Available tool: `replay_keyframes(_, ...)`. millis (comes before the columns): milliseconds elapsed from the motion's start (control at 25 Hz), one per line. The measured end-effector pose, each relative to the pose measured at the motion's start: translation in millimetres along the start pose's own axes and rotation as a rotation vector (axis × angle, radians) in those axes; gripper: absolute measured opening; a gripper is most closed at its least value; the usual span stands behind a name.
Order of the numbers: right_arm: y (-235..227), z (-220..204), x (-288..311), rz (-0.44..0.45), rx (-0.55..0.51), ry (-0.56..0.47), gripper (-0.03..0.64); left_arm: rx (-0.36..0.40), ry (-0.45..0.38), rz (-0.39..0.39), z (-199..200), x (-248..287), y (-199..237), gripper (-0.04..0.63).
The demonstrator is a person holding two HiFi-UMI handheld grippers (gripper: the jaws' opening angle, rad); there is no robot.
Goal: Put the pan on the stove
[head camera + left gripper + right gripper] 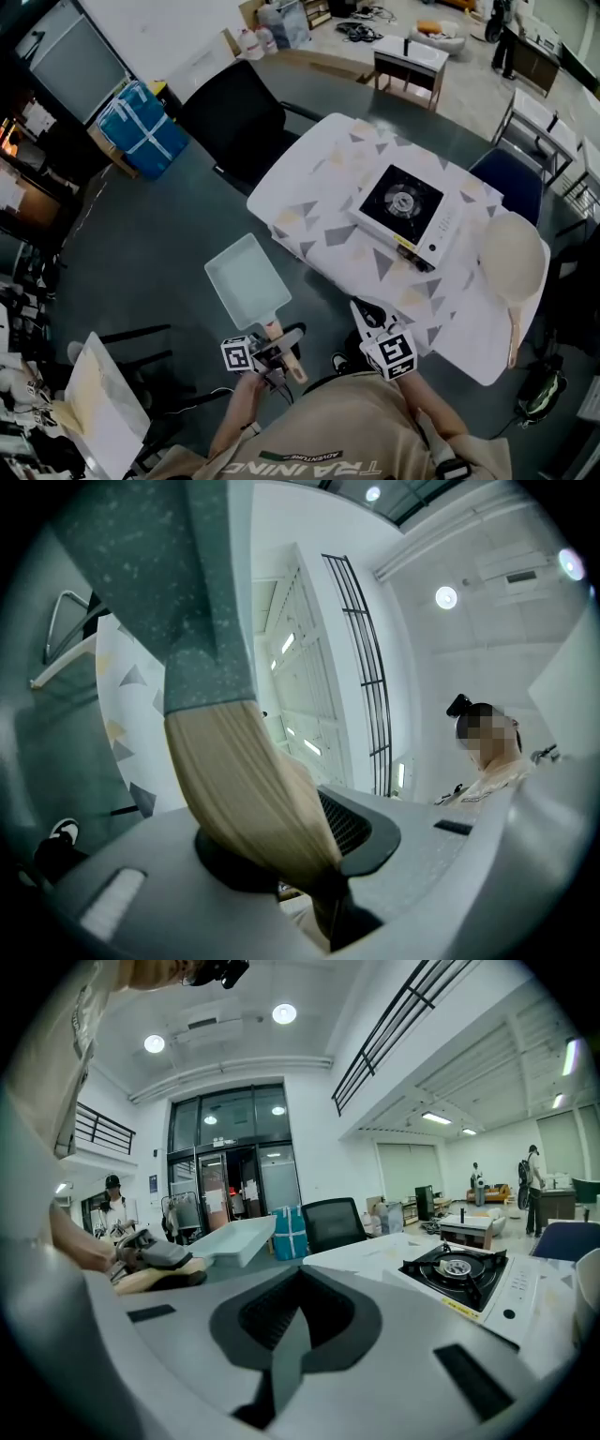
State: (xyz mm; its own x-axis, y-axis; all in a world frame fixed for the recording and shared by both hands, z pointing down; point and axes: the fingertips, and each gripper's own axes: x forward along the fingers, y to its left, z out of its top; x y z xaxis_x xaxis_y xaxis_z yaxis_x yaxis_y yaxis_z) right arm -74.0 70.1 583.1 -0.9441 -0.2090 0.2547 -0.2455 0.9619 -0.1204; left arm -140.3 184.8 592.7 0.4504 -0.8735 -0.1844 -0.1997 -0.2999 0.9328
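Wooden handle (246, 785) of the pan (246, 275) is clamped between the jaws of our left gripper (281, 345). The pale rectangular pan hangs over the grey floor (141, 253), beside the table (305, 192) and, it seems, not touching it. Our right gripper (367, 321) has its jaws together on nothing. The stove (405, 210) stands on the table, apart from the pan.

The person is wearing a tan shirt (366, 422) with dark letters across it. The left gripper (284, 342) and right gripper (367, 317) are showing grey bodies with black pads. Each is carrying a cube (239, 354) with black-and-white squares.
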Motion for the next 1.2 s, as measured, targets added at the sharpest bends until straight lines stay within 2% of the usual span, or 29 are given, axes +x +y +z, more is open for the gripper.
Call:
replay_keyframes(160, -13, -11, 25, 0.026, 0.014, 0.025, -0.005, -0.007, 0.007, 0.031, 24, 8, 15, 0.106)
replay_keyframes(280, -39, -21, 38, 0.030, 0.000, 0.060, -0.005, -0.019, 0.019, 0.027, 44, 26, 23, 0.106)
replay_keyframes(400, -68, -17, 57, 0.021, -0.003, 0.053, -0.005, -0.025, 0.041, 0.021, 66, 45, 33, 0.107)
replay_keyframes(520, -106, -9, 78, -0.042, -0.028, 0.045, -0.005, -0.012, 0.079, 0.018, 87, 69, 41, 0.107)
replay_keyframes(600, -134, -3, 83, -0.093, 0.000, 0.036, -0.005, -0.013, 0.100, 0.008, 97, 88, 43, 0.109)
replay_keyframes(680, -151, 2, 85, -0.097, 0.040, 0.022, -0.005, -0.021, 0.111, -0.008, 104, 106, 42, 0.110)
replay_keyframes(840, -167, -9, 87, -0.071, 0.035, 0.042, -0.005, -0.022, 0.141, -0.019, 118, 139, 51, 0.112)
replay_keyframes(1040, -178, -28, 80, -0.115, 0.072, 0.042, -0.005, -0.055, 0.223, -0.015, 123, 171, 63, 0.117)
replay_keyframes(1200, -195, -23, 74, -0.162, 0.094, 0.012, -0.005, -0.069, 0.273, -0.054, 122, 194, 67, 0.120)
